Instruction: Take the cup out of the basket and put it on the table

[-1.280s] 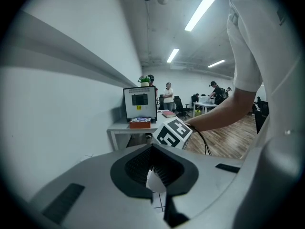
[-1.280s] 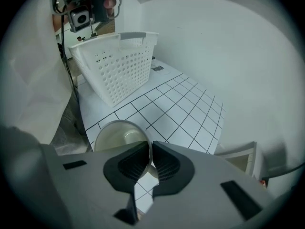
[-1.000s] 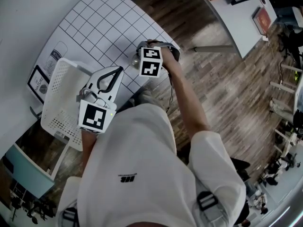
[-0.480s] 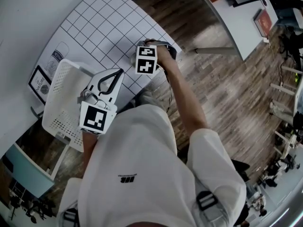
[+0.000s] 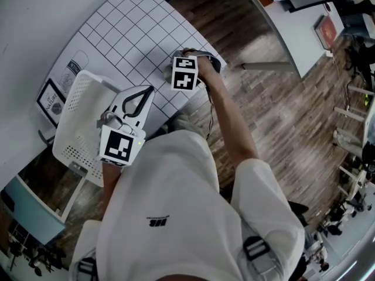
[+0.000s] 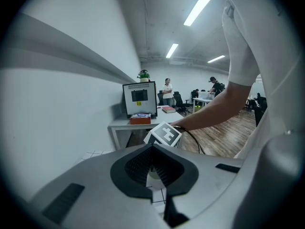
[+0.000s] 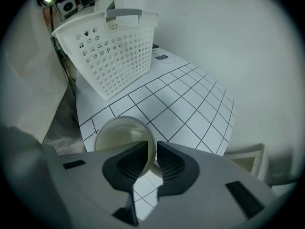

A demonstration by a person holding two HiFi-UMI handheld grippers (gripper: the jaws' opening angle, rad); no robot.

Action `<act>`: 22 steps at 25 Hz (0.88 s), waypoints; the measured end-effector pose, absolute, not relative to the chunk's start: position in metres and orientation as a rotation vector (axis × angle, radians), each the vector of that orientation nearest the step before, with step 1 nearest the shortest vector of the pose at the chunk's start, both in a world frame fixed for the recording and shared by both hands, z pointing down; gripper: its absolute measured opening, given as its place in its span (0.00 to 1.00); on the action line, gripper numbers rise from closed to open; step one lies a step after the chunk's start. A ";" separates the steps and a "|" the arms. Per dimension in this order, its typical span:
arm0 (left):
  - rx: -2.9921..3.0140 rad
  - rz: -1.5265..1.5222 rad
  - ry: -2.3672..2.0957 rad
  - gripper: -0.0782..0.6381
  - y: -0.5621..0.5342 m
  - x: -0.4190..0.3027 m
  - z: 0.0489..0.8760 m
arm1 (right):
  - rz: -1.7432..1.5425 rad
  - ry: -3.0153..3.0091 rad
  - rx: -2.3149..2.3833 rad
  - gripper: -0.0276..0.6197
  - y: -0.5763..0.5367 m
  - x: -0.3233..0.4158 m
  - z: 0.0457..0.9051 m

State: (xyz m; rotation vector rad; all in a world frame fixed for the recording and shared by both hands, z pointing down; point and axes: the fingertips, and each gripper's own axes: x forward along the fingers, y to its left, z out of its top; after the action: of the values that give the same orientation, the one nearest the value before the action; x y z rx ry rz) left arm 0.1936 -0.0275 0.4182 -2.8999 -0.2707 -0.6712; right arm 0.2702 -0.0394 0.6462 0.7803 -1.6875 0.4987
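Fingers (image 7: 129, 165) of the right gripper (image 7: 151, 146) straddle the wall of the cup (image 7: 119, 135), one inside and one outside. They have just been loosening. The cup stands upright on the gridded surface (image 7: 190, 104), showing only its pale bottom. The left gripper (image 6: 152, 146) has its fingers (image 6: 136, 167) clenched on nothing. Nearby, the white perforated basket (image 7: 119, 51) bears a label (image 7: 112, 26) too small to read.

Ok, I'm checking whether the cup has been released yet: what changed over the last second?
The right tongs have just been opening, with the wall of the cup between them as it stands on the table; it looks like it is being let go. Nothing else visibly moved: the left tongs stay shut and empty near the basket, and the right hand barely shifted.
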 end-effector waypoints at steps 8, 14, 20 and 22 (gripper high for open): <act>-2.887 -0.653 -0.282 0.12 -0.023 0.192 0.414 | 0.499 -1.686 0.811 0.23 -0.033 0.274 0.635; -2.883 -0.628 -0.279 0.12 -0.020 0.190 0.409 | 0.468 -1.663 0.921 0.23 -0.027 0.286 0.610; -2.879 -0.596 -0.267 0.12 -0.020 0.185 0.404 | 0.374 -1.646 1.131 0.23 -0.022 0.295 0.561; -2.879 -0.581 -0.262 0.12 -0.020 0.183 0.402 | 0.326 -1.659 1.199 0.23 -0.021 0.290 0.539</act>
State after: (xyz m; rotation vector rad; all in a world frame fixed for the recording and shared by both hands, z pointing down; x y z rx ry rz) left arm 0.1830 -0.0197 0.4016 -2.8792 -0.2615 -0.5806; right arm 0.2902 -0.0214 0.5392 1.1995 -1.6594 0.3263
